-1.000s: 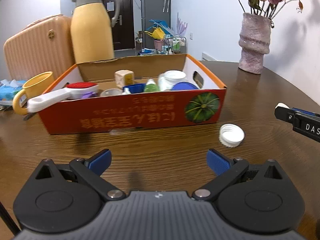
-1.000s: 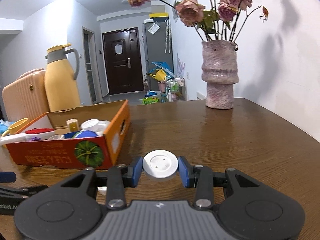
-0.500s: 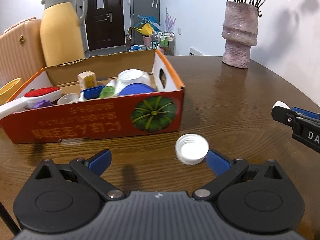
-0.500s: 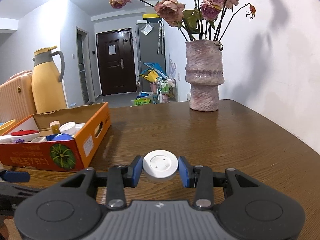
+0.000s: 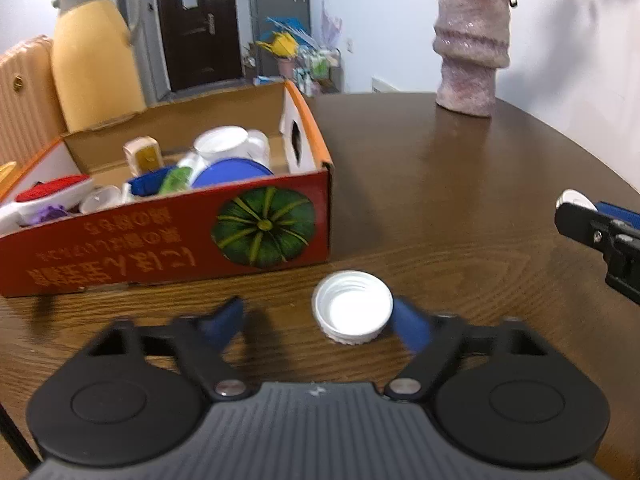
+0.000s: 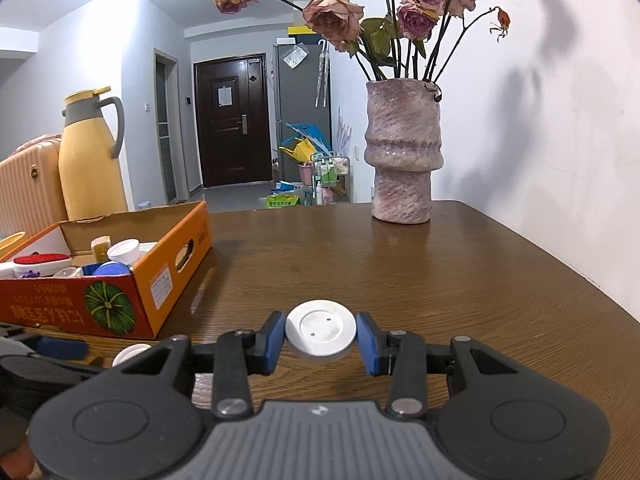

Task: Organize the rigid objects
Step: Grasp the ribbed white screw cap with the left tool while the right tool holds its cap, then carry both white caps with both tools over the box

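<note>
I am looking at a white screw cap (image 5: pixel 352 307) lying open side up on the wooden table (image 5: pixel 460 208), just in front of the red cardboard box (image 5: pixel 168 236) with the pumpkin print. My left gripper (image 5: pixel 318 322) is sitting around it; its jaws have just been closing, the right pad touching the cap's rim, the left pad still apart from it. My right gripper (image 6: pixel 320 338) is pinching a flat white round lid (image 6: pixel 321 334) between its blue pads. The box is holding several small containers and lids. A pink vase (image 6: pixel 402 156) is standing further back.
</note>
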A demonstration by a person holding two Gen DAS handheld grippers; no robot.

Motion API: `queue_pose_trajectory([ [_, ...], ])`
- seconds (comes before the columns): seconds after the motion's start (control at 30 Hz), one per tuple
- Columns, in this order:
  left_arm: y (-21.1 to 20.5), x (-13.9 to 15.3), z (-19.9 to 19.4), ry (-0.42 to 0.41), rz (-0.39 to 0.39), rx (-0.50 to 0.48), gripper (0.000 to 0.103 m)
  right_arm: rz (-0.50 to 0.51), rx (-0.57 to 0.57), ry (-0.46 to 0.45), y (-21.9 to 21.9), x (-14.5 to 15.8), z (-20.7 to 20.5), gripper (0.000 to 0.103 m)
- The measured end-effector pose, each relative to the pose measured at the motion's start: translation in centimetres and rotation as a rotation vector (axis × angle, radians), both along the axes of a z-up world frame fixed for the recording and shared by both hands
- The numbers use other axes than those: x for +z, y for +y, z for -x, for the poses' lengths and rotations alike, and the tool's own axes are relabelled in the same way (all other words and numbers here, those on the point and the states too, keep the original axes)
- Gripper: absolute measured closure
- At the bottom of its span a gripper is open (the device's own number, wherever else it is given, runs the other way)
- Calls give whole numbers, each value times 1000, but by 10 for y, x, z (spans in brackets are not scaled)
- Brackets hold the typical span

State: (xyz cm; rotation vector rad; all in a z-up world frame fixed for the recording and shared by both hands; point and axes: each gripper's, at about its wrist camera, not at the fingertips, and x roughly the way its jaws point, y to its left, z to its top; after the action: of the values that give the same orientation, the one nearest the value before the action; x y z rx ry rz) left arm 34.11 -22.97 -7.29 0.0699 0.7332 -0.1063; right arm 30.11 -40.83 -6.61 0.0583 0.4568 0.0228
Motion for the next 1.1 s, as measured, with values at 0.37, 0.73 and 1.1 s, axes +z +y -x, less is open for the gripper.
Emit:
queue_pose_trajectory([
  [0.37,8,8,13,-48,20,-37,62,5,-17,-24,1,2,5,65],
  [0.73,39,20,37,-112,16,2,62,14,-9,-59,27,6,21,65],
  [1.1,82,34,64,-172,20,40,62,12,27,-73,78,5,37,65],
])
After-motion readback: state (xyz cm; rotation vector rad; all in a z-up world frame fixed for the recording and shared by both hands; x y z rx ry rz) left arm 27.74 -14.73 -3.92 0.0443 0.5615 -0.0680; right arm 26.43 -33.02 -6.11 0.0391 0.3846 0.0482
